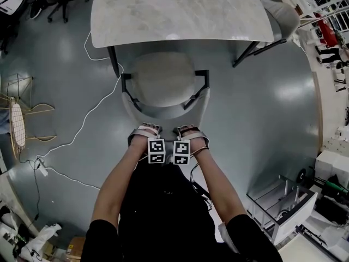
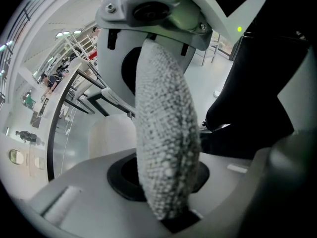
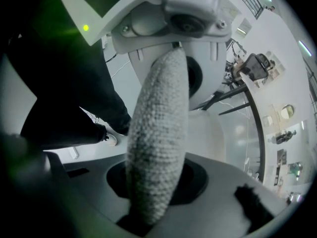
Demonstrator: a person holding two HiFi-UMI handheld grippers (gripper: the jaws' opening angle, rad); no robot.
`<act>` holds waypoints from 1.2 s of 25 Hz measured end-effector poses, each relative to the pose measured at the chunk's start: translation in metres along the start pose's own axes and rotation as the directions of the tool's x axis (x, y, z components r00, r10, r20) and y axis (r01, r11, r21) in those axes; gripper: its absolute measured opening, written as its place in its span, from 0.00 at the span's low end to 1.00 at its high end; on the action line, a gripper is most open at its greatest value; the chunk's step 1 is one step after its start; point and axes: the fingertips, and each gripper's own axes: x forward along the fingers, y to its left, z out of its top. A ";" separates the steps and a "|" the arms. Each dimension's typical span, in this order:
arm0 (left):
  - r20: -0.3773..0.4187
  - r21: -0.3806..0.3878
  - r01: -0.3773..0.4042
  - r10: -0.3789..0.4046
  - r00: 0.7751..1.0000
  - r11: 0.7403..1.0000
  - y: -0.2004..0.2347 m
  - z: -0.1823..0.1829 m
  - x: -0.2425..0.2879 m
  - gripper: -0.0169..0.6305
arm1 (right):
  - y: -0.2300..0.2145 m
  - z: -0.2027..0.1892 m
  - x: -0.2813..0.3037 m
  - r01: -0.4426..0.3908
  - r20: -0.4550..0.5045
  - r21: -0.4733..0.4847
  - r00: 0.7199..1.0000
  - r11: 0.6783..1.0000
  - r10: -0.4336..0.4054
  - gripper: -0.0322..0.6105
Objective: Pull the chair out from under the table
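both sets of jaws pinch the nubbly backrest rim [image 2: 166, 143] of the pale, round-backed fabric chair [image 1: 163, 83], left gripper [image 1: 145, 130] and right gripper [image 1: 187, 130] side by side. the seat's far edge lies by the pale marble worktop [image 1: 180, 10] straight ahead, so the pull, i judge, runs back toward the person.

Cutting off table [image 1: 180, 15] at top edge; hiding chair [image 1: 163, 81] legs; covering its back rim under left gripper [image 1: 145, 131] and right gripper [image 1: 188, 130].
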 end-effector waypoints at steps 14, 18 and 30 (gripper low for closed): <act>0.002 -0.001 0.004 -0.004 1.000 1.000 -0.034 0.012 -0.004 0.16 | 0.035 0.005 -0.006 -0.002 0.007 0.003 1.000 1.000 0.002 0.19; 0.000 -0.004 0.002 -0.002 1.000 1.000 -0.043 0.016 -0.005 0.16 | 0.045 0.004 -0.008 -0.003 0.006 -0.001 1.000 1.000 0.003 0.19; -0.008 -0.017 0.003 -0.003 1.000 1.000 -0.073 0.030 -0.008 0.16 | 0.077 0.004 -0.015 -0.001 0.011 -0.014 1.000 1.000 0.001 0.19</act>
